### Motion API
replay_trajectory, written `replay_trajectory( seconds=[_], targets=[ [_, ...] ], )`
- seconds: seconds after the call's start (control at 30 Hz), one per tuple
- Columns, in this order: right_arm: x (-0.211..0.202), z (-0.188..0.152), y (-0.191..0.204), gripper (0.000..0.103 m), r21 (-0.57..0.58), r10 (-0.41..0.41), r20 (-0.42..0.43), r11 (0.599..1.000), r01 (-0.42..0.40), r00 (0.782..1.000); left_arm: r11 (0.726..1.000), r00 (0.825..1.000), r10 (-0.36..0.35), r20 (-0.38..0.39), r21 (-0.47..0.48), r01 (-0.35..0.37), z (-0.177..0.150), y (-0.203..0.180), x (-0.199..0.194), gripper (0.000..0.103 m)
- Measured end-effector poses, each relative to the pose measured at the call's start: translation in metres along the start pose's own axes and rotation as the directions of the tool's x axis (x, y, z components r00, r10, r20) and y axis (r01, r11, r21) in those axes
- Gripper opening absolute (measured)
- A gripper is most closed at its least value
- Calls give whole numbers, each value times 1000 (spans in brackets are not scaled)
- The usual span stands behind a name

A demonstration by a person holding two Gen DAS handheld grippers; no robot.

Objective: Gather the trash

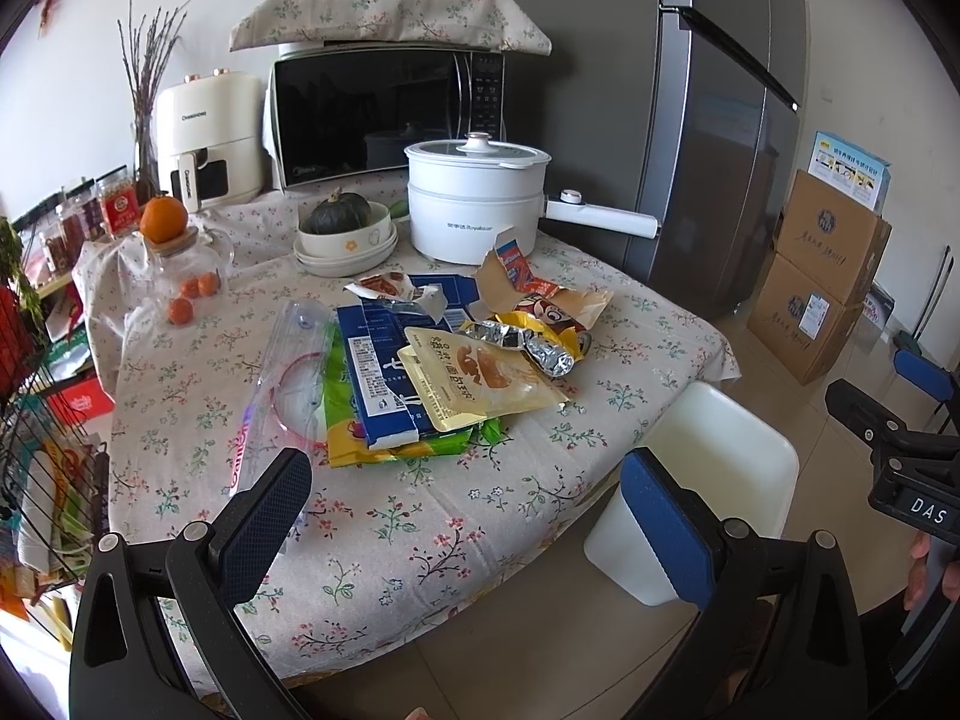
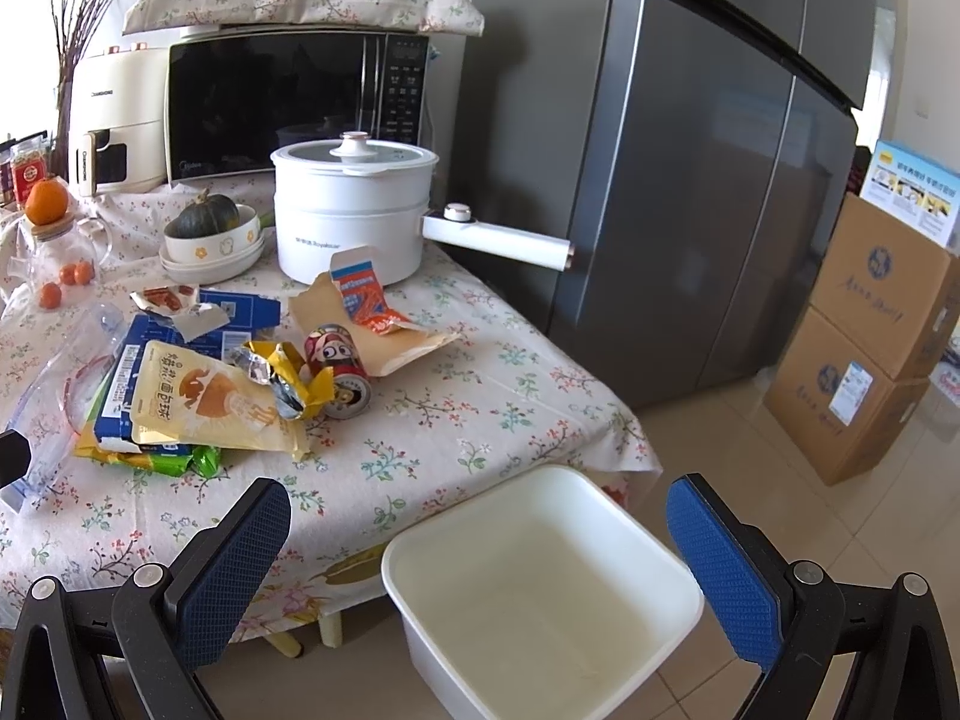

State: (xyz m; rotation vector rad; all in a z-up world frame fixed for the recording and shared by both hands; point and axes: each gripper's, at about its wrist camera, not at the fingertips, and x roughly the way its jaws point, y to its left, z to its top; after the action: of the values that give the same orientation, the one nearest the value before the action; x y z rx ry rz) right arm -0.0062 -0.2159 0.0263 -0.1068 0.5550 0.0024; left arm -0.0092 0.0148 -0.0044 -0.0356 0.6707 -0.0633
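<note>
Blue-padded fingers frame both views, each claw spread wide and gripping nothing: the left claw [image 1: 465, 489] hangs over the near edge of the table [image 1: 420, 540], the right claw [image 2: 480, 546] above a white plastic bin [image 2: 540, 588] standing on the floor just beside the table's corner. The bin looks empty inside. Mid-table lies the trash in one loose heap: a clear zip bag [image 1: 288, 372] at the left, a flattened blue carton [image 1: 384, 360] over green-yellow wrappers [image 1: 414, 450], a cream snack pouch [image 2: 204, 402] on top, crumpled yellow foil wrapper [image 2: 288, 378] touching a red drink can [image 2: 339, 372] on its side, and a torn brown paper envelope [image 2: 384, 336] behind. Farther back stand a white electric pot [image 2: 354, 210], stacked bowls holding a dark squash [image 2: 207, 213], then a microwave [image 2: 288, 102].
</note>
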Motion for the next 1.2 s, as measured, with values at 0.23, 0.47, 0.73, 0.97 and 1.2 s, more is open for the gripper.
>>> replay_trajectory(
  seconds=[0.23,0.47,0.73,0.97,1.2],
  targets=[
    [3,1,5,103,-19,-9,-18,1000,9,1000,1000,1000,14,-22,11,-14,4,2,6,103],
    [11,11,16,103,-64,77,-105,994,-84,991,998,997,54,-53,37,-52,14,7,19,103],
    [32,37,28,103,-89,164,-175,979,-181,971,996,985,85,-150,44,-79,46,34,45,103],
    [79,57,36,103,-61,241,-286,961,-268,927,994,942,38,-333,-85,-71,62,89,96,103],
    [136,43,38,103,92,325,-404,944,-315,855,960,896,-35,-442,-263,-93,39,152,135,103]
  ],
)
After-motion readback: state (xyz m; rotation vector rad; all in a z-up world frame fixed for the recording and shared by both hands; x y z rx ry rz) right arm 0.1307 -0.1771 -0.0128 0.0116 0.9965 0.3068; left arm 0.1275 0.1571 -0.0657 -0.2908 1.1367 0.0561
